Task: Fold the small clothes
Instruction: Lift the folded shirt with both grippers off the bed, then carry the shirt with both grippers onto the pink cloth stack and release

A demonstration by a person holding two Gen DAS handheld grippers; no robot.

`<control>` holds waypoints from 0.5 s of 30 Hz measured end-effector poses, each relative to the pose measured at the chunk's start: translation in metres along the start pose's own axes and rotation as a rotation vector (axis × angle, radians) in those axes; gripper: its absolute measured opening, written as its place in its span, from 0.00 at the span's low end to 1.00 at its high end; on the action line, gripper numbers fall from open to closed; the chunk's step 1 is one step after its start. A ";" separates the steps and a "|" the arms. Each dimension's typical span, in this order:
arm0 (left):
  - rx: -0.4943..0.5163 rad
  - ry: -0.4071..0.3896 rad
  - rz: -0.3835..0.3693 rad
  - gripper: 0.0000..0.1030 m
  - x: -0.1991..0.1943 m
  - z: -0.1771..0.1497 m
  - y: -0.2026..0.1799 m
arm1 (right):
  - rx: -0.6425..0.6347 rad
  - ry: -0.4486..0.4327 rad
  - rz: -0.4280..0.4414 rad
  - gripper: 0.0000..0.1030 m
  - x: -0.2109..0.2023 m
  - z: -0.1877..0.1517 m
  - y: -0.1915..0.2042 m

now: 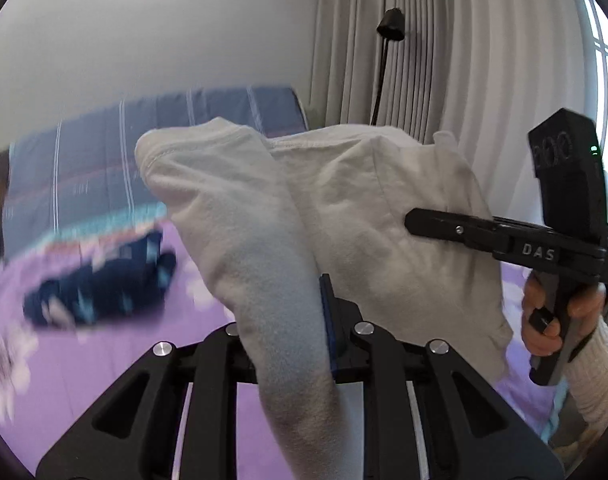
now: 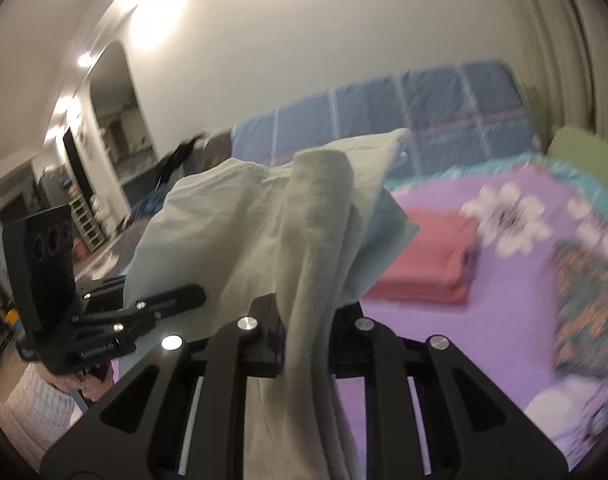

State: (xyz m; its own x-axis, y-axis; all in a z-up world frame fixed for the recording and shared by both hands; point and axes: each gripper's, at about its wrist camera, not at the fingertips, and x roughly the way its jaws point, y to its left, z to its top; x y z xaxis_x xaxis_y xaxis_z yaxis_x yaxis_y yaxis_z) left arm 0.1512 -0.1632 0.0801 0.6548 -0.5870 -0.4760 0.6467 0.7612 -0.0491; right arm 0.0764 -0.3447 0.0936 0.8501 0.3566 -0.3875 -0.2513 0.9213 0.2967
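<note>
A small white garment (image 1: 304, 208) hangs in the air above the purple floral bed cover (image 1: 104, 368), held by both grippers. My left gripper (image 1: 300, 300) is shut on one part of it, which drapes down over the jaws. My right gripper (image 2: 304, 308) is shut on another part of the white garment (image 2: 264, 232). The right gripper also shows in the left wrist view (image 1: 423, 222), clamped on the cloth from the right. The left gripper shows in the right wrist view (image 2: 184, 296), at the garment's left side.
A dark blue garment (image 1: 100, 284) lies crumpled on the bed. A folded red garment (image 2: 423, 264) and a patterned cloth (image 2: 587, 304) lie on the bed cover (image 2: 515, 272). A blue striped headboard cushion (image 1: 144, 152), grey curtains (image 1: 423, 60) and a floor lamp (image 1: 387, 40) stand behind.
</note>
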 end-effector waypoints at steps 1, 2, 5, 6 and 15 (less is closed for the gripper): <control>0.007 -0.003 0.001 0.19 0.005 0.014 0.000 | -0.008 -0.026 -0.020 0.15 0.000 0.016 -0.002; 0.016 -0.009 0.002 0.19 0.013 0.033 0.000 | -0.020 -0.041 -0.035 0.15 0.000 0.027 -0.004; 0.039 -0.040 0.005 0.19 0.029 0.070 0.002 | -0.054 -0.106 -0.098 0.15 0.006 0.065 -0.016; 0.048 -0.050 0.016 0.19 0.038 0.084 0.004 | -0.055 -0.127 -0.119 0.15 0.011 0.079 -0.024; 0.167 0.026 0.134 0.19 0.148 0.127 0.014 | 0.046 -0.131 -0.207 0.15 0.098 0.132 -0.107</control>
State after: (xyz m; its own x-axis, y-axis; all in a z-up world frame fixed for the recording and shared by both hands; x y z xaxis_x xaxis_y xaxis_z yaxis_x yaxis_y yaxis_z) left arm 0.3072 -0.2744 0.1207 0.7302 -0.4747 -0.4914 0.6120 0.7742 0.1615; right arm 0.2472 -0.4288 0.1391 0.9346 0.1353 -0.3289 -0.0469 0.9636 0.2631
